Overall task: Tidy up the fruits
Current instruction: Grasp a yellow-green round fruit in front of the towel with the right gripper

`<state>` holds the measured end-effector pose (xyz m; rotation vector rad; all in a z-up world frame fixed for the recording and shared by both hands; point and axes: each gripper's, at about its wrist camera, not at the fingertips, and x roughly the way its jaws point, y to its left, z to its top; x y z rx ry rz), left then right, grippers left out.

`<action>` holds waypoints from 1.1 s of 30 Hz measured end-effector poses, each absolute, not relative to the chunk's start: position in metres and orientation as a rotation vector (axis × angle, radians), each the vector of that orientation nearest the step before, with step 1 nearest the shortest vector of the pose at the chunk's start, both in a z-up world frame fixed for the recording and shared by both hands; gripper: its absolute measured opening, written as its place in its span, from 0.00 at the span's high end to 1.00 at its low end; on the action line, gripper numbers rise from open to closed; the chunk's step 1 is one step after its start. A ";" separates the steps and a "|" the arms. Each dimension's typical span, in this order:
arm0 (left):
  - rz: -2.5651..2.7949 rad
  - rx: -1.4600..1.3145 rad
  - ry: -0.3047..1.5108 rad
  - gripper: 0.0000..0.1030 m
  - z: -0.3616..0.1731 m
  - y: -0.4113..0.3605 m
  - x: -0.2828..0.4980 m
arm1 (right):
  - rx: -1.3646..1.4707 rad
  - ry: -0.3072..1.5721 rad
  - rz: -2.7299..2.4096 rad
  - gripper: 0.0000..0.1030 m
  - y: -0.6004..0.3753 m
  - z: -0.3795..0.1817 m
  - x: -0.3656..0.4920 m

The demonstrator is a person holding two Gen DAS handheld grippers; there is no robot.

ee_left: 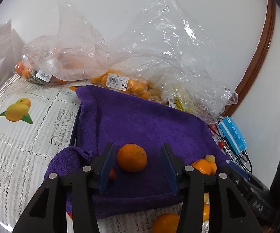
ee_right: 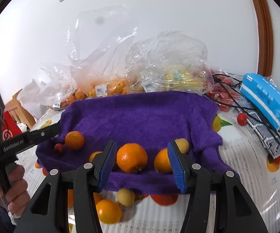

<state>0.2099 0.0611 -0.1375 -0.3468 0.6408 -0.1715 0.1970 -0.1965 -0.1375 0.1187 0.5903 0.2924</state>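
Note:
A purple towel (ee_left: 149, 120) lies on the table with fruit on it. One orange (ee_left: 132, 157) rests between the blue pads of my left gripper (ee_left: 138, 144), which is open; neither pad presses it, and a small red fruit (ee_left: 112, 173) sits by the left pad. In the right wrist view my right gripper (ee_right: 142, 143) is open too, with another orange (ee_right: 132, 158) loose between its pads. A further orange (ee_right: 162, 161) and a pale yellow fruit (ee_right: 182, 145) lie by its right pad. The left gripper's finger (ee_right: 48, 131) reaches the towel's left edge.
Clear plastic bags (ee_right: 108, 73) of oranges and yellow fruit pile up behind the towel. A blue box (ee_right: 266, 99), black cables and a cherry tomato (ee_right: 242, 119) are at the right. An orange (ee_right: 108, 211) and a yellow fruit (ee_right: 125, 196) lie off the towel's near edge. A hand (ee_right: 15, 186) holds the left gripper.

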 end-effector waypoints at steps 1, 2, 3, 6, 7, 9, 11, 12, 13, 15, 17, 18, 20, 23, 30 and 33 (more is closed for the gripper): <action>-0.170 -0.346 0.640 0.54 -0.138 0.061 0.210 | 0.120 0.591 0.297 0.47 -0.197 -0.139 0.194; -0.166 -0.346 0.641 0.54 -0.138 0.061 0.210 | 0.121 0.594 0.306 0.47 -0.198 -0.142 0.188; -0.162 -0.345 0.641 0.54 -0.138 0.061 0.209 | 0.118 0.598 0.311 0.47 -0.199 -0.143 0.185; -0.155 -0.348 0.643 0.54 -0.138 0.062 0.209 | 0.114 0.608 0.339 0.49 -0.200 -0.149 0.174; -0.154 -0.351 0.645 0.54 -0.139 0.062 0.209 | 0.115 0.612 0.338 0.52 -0.200 -0.150 0.172; -0.162 -0.363 0.648 0.54 -0.139 0.062 0.209 | 0.120 0.638 0.340 0.61 -0.199 -0.155 0.171; -0.166 -0.361 0.645 0.54 -0.138 0.060 0.206 | 0.111 0.658 0.340 0.66 -0.196 -0.157 0.171; -0.166 -0.356 0.643 0.54 -0.137 0.059 0.205 | 0.105 0.660 0.343 0.67 -0.195 -0.158 0.170; -0.166 -0.352 0.640 0.54 -0.137 0.058 0.204 | 0.095 0.663 0.349 0.67 -0.192 -0.159 0.170; -0.166 -0.339 0.633 0.54 -0.135 0.056 0.201 | 0.085 0.677 0.357 0.68 -0.189 -0.162 0.170; -0.158 -0.324 0.622 0.54 -0.134 0.055 0.199 | 0.075 0.708 0.366 0.72 -0.185 -0.167 0.173; -0.153 -0.317 0.616 0.54 -0.133 0.054 0.198 | 0.069 0.724 0.371 0.74 -0.183 -0.169 0.174; -0.146 -0.309 0.611 0.54 -0.133 0.054 0.197 | 0.068 0.727 0.365 0.74 -0.183 -0.171 0.174; -0.164 -0.332 0.623 0.54 -0.134 0.056 0.199 | 0.096 0.773 0.351 0.74 -0.188 -0.178 0.181; -0.164 -0.344 0.619 0.54 -0.133 0.059 0.198 | 0.075 0.782 0.354 0.74 -0.182 -0.180 0.180; -0.161 -0.343 0.622 0.54 -0.133 0.060 0.200 | 0.099 0.798 0.345 0.74 -0.185 -0.182 0.185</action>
